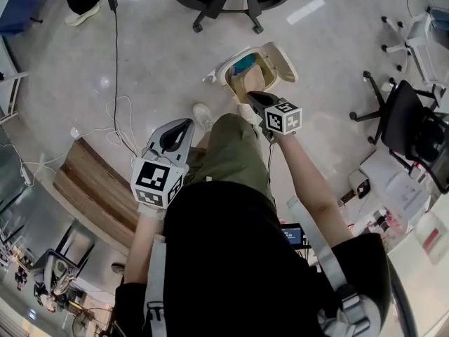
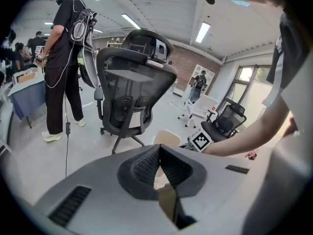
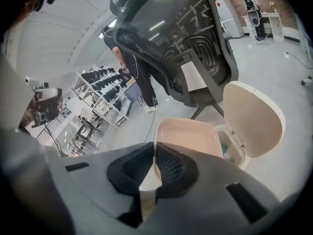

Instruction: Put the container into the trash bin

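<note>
- The right gripper (image 3: 154, 148) is closed on the near rim of the container (image 3: 188, 133), its dark ribbed pads pressing on the rim from both sides.
- The container is a shallow beige tray. It sticks out from the jaws toward 12 o'clock with its hollow side facing up.
- In the head view the container hangs over the near edge of the trash bin (image 1: 226, 72), off the floor (image 1: 154, 62).
- The trash bin stands on the floor at 12 o'clock from the person, just beyond their knee. Its lid (image 3: 254, 116) is tipped open toward 2 o'clock, and something teal lies inside the bin.
- The left gripper (image 2: 159, 148) is closed, with its pads meeting at the tips and nothing between them. It is held low at 10 o'clock from the person's body, well apart from the bin.
- From the left gripper view, the container and the right gripper's marker cube (image 2: 200, 141) show at 1 o'clock past the jaws.
- A black office chair (image 3: 181, 43) stands on the floor behind the bin at 12 o'clock.
- A thin cable (image 1: 116, 62) trails across the floor at 10 o'clock.
- Another person (image 2: 63, 58) stands at 10 o'clock in the left gripper view, next to the chair.
</note>
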Tool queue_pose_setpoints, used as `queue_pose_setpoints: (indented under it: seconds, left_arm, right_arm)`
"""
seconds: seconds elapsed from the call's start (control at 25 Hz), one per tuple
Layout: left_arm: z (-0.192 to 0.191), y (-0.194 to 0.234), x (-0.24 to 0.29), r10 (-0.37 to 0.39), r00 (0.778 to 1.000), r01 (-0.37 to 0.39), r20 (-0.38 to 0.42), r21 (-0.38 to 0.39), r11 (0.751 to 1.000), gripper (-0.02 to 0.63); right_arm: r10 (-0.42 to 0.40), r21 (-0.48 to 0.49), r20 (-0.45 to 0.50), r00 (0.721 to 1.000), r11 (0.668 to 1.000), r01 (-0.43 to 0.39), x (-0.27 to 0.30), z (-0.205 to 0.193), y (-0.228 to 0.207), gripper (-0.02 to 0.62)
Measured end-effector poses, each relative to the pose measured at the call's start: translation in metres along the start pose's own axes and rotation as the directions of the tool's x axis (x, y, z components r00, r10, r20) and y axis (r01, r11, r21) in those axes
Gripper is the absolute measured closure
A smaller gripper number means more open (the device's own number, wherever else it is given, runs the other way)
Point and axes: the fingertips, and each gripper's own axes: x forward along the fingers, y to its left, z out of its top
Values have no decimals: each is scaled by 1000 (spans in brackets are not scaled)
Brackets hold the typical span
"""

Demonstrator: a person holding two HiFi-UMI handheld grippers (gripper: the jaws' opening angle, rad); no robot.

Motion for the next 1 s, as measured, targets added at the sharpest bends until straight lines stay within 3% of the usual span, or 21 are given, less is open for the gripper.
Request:
queue_pose_setpoints:
  seconds: [0.44,1.0]
  left_arm:
    - [-33,11,5,52,998,-55,-36,-84,995,597]
    - [-80,26,14,124,987,-139,-99,-171,975,597]
  right_arm:
    - [23,82,-60,998,996,-18,45,-18,-37,565]
    - [28,106,-165,986,994,-10,95,-50,-78,565]
